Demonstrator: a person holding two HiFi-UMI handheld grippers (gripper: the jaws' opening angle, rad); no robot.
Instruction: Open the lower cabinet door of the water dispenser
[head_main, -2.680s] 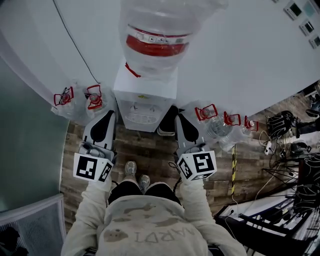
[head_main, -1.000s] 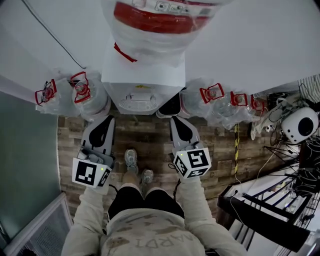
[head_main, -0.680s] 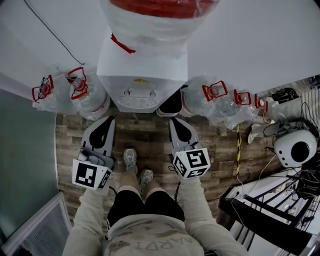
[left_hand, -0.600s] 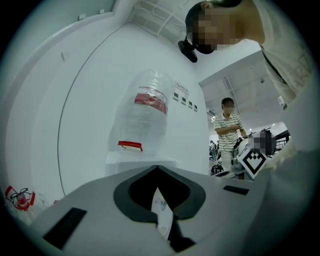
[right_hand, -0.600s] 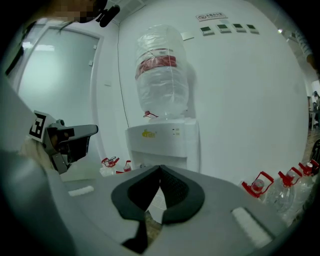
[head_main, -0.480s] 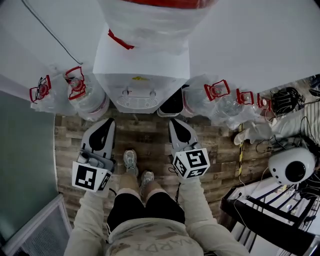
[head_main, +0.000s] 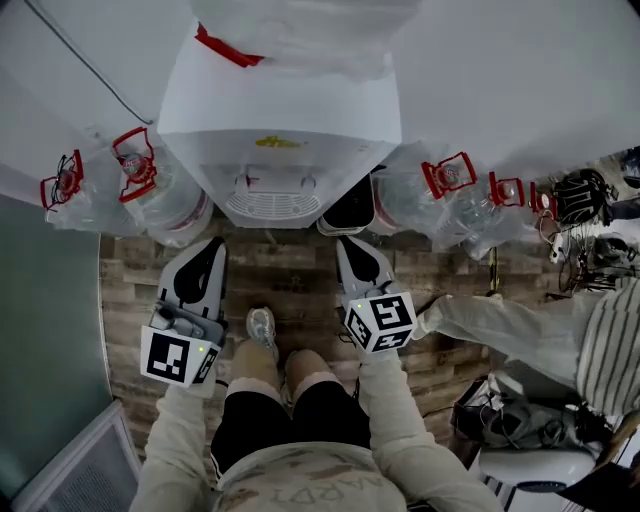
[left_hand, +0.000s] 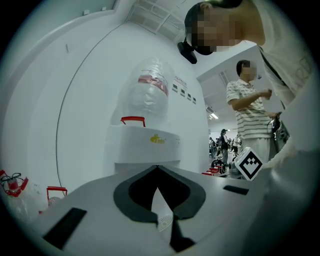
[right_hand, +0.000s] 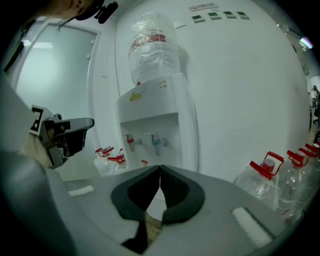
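While pressed together, empty: left claw (head_main: 212, 245), right claw (head_main: 353, 243) before white water dispenser (head_main: 280, 115), bottle (right_hand: 152, 47) on top.

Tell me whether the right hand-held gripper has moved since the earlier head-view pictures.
Yes. The right hand-held gripper has sunk together with the camera: the fixed water dispenser now looms larger and higher over its tip.

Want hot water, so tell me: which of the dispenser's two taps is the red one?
The left tap in the right gripper view has the red lever; the right tap beside it is blue.
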